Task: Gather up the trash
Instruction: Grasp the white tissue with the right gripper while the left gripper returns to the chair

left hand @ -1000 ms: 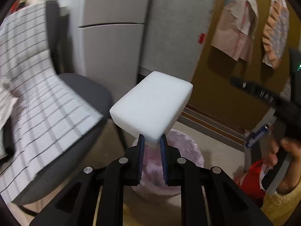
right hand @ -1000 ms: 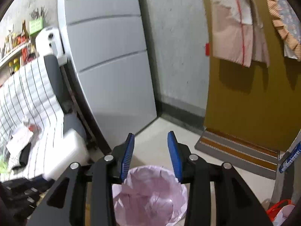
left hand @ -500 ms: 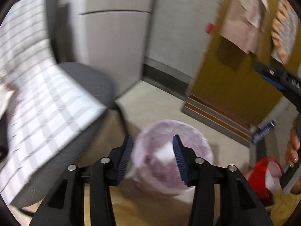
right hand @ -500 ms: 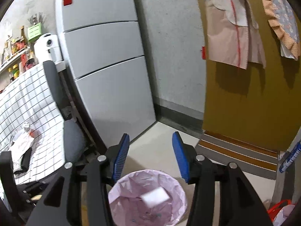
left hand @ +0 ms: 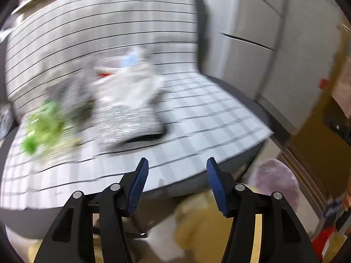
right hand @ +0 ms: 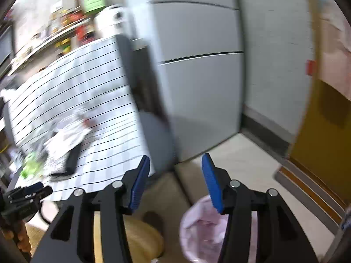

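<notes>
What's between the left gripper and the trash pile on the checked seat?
Nothing visible. The left gripper is open and empty, and only bare checked cover lies between it and the blurred trash pile. The bin sits low right.

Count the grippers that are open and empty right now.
2. The left gripper is open over the checked chair cover; the right gripper is open above the pink-lined bin. Neither holds anything.

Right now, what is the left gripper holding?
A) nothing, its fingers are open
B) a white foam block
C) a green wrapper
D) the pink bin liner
A: the left gripper shows only the checked chair cover between its spread fingers, and the trash pile lies on the cover, untouched.
</notes>
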A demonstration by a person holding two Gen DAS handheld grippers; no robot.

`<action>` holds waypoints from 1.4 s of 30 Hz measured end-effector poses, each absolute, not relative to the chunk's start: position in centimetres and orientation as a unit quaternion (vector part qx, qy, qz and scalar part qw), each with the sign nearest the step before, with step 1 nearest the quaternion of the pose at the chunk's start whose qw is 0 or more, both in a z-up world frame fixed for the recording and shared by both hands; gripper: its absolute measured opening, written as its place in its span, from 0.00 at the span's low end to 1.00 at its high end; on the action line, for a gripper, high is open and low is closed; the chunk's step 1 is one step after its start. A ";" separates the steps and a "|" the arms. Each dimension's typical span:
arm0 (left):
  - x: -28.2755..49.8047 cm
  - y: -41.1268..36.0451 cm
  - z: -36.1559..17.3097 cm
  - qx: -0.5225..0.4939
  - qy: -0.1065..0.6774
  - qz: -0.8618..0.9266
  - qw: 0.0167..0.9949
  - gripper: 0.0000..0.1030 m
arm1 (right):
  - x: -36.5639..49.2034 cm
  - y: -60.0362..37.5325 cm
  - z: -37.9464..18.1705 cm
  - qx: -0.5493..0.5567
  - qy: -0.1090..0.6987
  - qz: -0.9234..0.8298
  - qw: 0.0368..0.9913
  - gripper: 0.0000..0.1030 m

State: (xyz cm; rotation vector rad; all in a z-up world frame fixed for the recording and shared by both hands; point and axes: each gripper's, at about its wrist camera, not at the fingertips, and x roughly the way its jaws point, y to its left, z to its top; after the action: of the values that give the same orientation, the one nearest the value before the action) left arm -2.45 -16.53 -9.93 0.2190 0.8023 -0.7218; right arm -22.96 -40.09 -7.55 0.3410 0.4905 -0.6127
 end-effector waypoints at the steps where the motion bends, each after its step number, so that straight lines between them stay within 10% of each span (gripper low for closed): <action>1: -1.8 -15.2 -9.9 0.100 0.384 -0.324 0.859 0.60 | -21.9 -39.4 -7.6 0.160 0.243 -0.280 0.915 0.53; 28: 9.7 -1.6 -10.4 0.045 0.395 -0.136 0.908 0.60 | 11.6 -24.2 -9.6 0.097 0.328 -0.094 0.935 0.76; 33: 9.4 -1.4 -10.5 0.046 0.397 -0.134 0.907 0.60 | 12.5 -24.5 -11.1 0.093 0.358 -0.137 0.919 0.43; 35: 9.2 -1.3 -10.4 0.046 0.397 -0.133 0.907 0.60 | 11.8 -25.0 -11.0 0.097 0.360 -0.132 0.919 0.12; 42: 8.2 -1.7 -9.7 0.049 0.393 -0.137 0.908 0.60 | 5.4 -25.6 -7.0 0.031 0.307 -0.114 0.944 0.03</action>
State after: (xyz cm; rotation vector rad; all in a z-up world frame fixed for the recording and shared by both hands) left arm 8.25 -1.71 -9.75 0.1014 0.8110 -0.2826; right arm 5.38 -25.57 -6.99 0.0625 0.6251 -0.2326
